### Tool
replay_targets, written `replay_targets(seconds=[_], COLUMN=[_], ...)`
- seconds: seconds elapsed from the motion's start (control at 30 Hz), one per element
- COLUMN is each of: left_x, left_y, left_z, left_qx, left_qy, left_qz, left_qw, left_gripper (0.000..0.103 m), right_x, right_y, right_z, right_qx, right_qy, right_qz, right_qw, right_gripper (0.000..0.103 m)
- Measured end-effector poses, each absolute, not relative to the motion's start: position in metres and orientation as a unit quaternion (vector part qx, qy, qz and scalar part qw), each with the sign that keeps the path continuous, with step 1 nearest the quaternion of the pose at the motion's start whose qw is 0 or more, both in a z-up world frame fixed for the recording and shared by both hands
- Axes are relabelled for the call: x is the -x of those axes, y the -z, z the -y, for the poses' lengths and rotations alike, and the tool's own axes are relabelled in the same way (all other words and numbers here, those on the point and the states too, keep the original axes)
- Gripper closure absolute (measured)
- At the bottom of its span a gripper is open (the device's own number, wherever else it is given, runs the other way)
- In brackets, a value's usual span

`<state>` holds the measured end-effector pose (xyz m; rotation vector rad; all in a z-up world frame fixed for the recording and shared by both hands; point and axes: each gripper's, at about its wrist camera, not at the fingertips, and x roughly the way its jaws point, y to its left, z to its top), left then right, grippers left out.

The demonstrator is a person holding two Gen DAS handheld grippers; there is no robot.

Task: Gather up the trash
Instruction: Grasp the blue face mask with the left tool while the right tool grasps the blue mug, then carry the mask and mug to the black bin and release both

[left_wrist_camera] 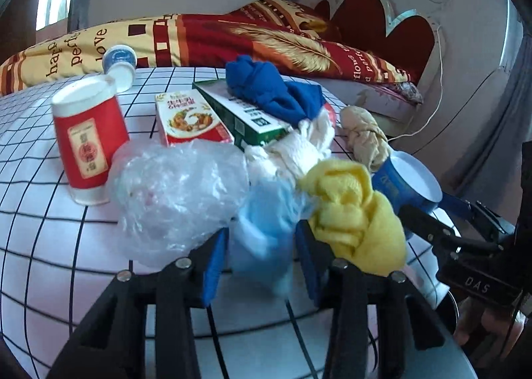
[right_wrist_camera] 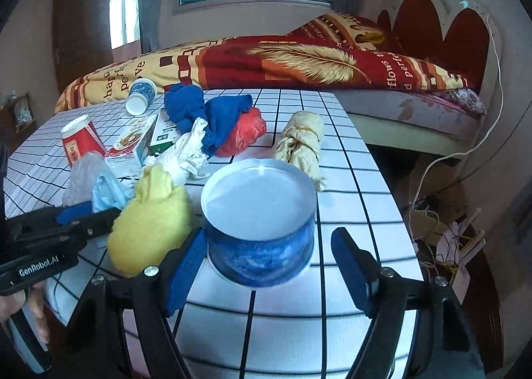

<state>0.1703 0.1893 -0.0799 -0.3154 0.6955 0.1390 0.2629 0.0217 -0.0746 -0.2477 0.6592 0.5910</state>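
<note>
Trash lies piled on a grid-patterned table (left_wrist_camera: 40,229). My left gripper (left_wrist_camera: 262,259) has its blue pads on both sides of a light blue plastic bag (left_wrist_camera: 262,246), pinching it. A clear plastic bag (left_wrist_camera: 176,192) lies to its left and a yellow cloth (left_wrist_camera: 355,212) to its right. My right gripper (right_wrist_camera: 269,269) is open around a blue paper cup (right_wrist_camera: 259,239) lying on its side, mouth away from me; the left pad touches it, the right pad stands apart. The left gripper also shows in the right wrist view (right_wrist_camera: 76,216).
A red paper cup (left_wrist_camera: 88,142), a red food box (left_wrist_camera: 189,119), a green box (left_wrist_camera: 246,116), a blue cloth (left_wrist_camera: 266,89), a white cloth (left_wrist_camera: 299,149), a beige wad (right_wrist_camera: 299,142), a red bag (right_wrist_camera: 246,132) and a second blue cup (right_wrist_camera: 139,96) lie on the table. A bed (right_wrist_camera: 299,63) stands behind.
</note>
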Motion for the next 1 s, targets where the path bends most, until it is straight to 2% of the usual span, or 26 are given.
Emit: replay_targets(seconds=[0.17,0.2,0.23,0.27,0.33,0.73,0.9,0.93,0.97,1.0], left_x=[-0.178,-0.178,-0.176,-0.174,-0.167,-0.134,-0.131,-0.130,-0.131,-0.132], left_y=[0.083,0.084,0.084,0.084,0.081,0.058,0.063,0.063,0.064,0.065], left_z=[-0.190,-0.188,-0.187,-0.185,-0.180,-0.169,-0.171,-0.171,-0.172,-0.172], left_qx=[0.147,0.144,0.142,0.137,0.121,0.109,0.111,0.110,0.110,0.110], left_qy=[-0.067,-0.064,-0.059,-0.055,-0.052,-0.053,-0.058,-0.059,-0.060,-0.061], left_qz=[-0.344,-0.345,-0.345,-0.343,-0.337,-0.303,-0.310,-0.311,-0.312,-0.313], left_qw=[0.925,0.925,0.926,0.928,0.932,0.945,0.942,0.942,0.942,0.941], left_gripper=[0.057,0.060,0.070,0.074,0.078,0.079,0.079,0.079,0.079,0.079], right_x=[-0.271,-0.272,-0.272,-0.272,-0.267,-0.231,-0.240,-0.242,-0.245,-0.245], right_y=[0.078,0.078,0.078,0.077,0.075,0.054,0.072,0.076,0.079,0.080], right_z=[-0.028,-0.026,-0.024,-0.022,-0.016,0.008,-0.004,-0.008,-0.013,-0.015], right_qx=[0.128,0.121,0.115,0.112,0.104,0.091,0.107,0.121,0.136,0.139], right_qy=[-0.283,-0.287,-0.288,-0.286,-0.288,-0.301,-0.304,-0.294,-0.279,-0.277], right_qz=[-0.321,-0.322,-0.324,-0.324,-0.319,-0.277,-0.312,-0.319,-0.321,-0.316], right_qw=[0.895,0.894,0.894,0.895,0.897,0.908,0.894,0.893,0.895,0.897], right_gripper=[0.024,0.024,0.028,0.029,0.029,0.031,0.030,0.023,0.012,0.009])
